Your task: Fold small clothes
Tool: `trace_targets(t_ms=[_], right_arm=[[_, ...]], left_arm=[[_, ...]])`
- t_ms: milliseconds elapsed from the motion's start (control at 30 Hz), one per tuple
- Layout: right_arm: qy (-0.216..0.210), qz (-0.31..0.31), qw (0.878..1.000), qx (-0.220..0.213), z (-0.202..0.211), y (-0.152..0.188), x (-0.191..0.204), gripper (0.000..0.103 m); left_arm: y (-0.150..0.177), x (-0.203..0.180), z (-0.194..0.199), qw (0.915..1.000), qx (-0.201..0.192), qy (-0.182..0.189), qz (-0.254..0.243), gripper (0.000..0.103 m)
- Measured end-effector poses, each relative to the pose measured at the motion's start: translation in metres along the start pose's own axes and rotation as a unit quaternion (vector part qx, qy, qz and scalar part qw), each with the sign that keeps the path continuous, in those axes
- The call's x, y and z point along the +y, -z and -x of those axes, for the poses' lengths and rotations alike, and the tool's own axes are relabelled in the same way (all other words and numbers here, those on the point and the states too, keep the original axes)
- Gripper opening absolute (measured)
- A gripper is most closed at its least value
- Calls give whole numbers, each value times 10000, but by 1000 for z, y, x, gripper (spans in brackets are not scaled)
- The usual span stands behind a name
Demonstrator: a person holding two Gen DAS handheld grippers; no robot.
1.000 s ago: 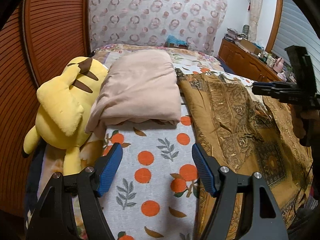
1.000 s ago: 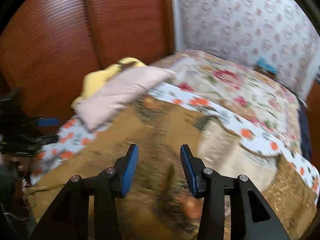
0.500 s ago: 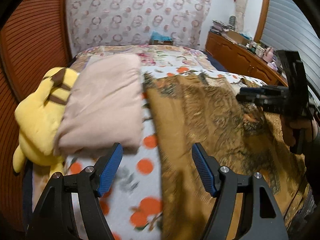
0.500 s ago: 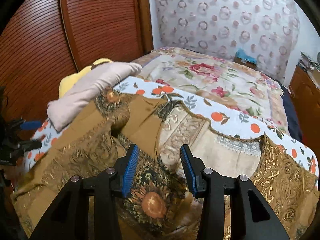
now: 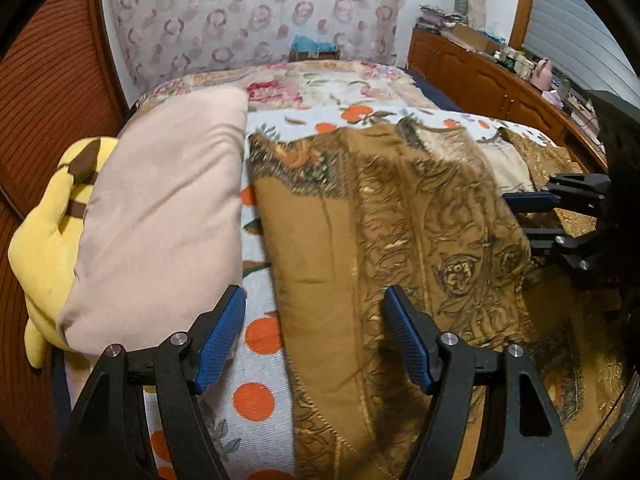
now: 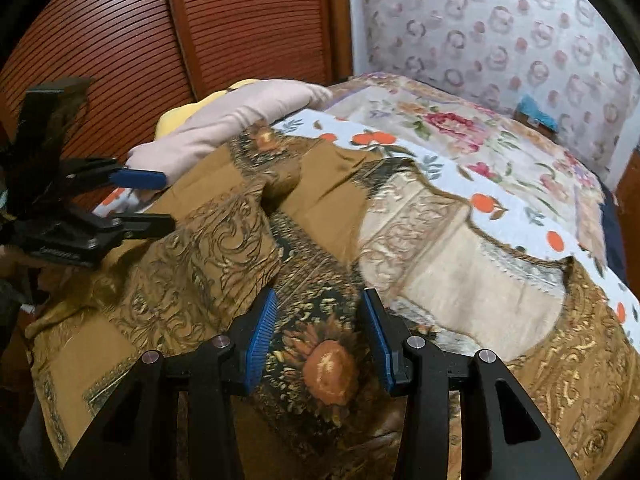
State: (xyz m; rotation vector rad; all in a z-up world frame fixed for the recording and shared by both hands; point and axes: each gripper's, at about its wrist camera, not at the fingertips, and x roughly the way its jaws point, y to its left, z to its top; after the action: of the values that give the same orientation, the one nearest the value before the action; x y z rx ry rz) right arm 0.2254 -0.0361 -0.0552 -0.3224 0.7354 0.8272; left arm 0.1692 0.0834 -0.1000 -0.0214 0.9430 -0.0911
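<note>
Bedding is filling both my views: a bed (image 5: pixel 260 404) under a white sheet printed with oranges and leaves, and on it the brown garment (image 5: pixel 360 248) I am working on, spread out and rumpled, with gold scrollwork and a sunflower print.

Nearest to me in the left wrist view, my left gripper (image 5: pixel 314 336) is hovering with its jaws standing wide apart and nothing between them; it is pointing down at the garment's left edge, where brown cloth is meeting the sheet. Its left pad is sitting over the sheet, its right pad over the garment. I cannot tell whether either pad is touching the cloth.

In the right wrist view, my right gripper (image 6: pixel 320 336) is pointing down over the garment's sunflower patch, jaws partly apart and gripping nothing. The cloth is lying below the gap, not pinched.

Just left of the garment, a pink pillow (image 5: pixel 160 220) is lying on the sheet, and a yellow plush toy (image 5: pixel 44 240) is pressing against the pillow's far side. Beyond the garment, a floral quilt (image 6: pixel 460 132) is covering the rest of the bed up to a wall with ring-patterned paper (image 6: pixel 500 20). Ribbed wooden doors (image 6: pixel 140 32) are standing left of the garment, behind the pillow. Right of the garment, a cluttered wooden cabinet (image 5: pixel 480 76) is running along the wall.
</note>
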Motion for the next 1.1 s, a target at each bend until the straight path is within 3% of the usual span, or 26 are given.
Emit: trace_targets(t_ms=[200, 467, 667, 767, 833, 933, 1100], right_arm=[[-102, 162, 9998, -10, 5, 3, 4, 45], [-193, 209, 9985, -472, 3, -19, 5, 45], [-225, 425, 9982, -366, -12, -24, 13, 41], [-350, 481, 9975, -369, -16, -28, 16, 32], [-459, 457, 9971, -396, -19, -32, 17, 15], [-648, 411, 9957, -511, -20, -38, 20, 4], [-671, 29, 9931, -964, 0, -38, 6, 0]], left_arm=[[3, -4, -2, 9999, -5, -24, -108, 73], [4, -4, -3, 9997, -176, -11, -170, 75], [6, -5, -3, 9995, -243, 13, -181, 77], [6, -5, -3, 9995, -246, 20, -181, 77], [6, -5, -3, 9995, -247, 21, -183, 78], [6, -5, -3, 9995, -249, 33, -175, 78], [7, -5, -2, 9995, -260, 67, -152, 78]])
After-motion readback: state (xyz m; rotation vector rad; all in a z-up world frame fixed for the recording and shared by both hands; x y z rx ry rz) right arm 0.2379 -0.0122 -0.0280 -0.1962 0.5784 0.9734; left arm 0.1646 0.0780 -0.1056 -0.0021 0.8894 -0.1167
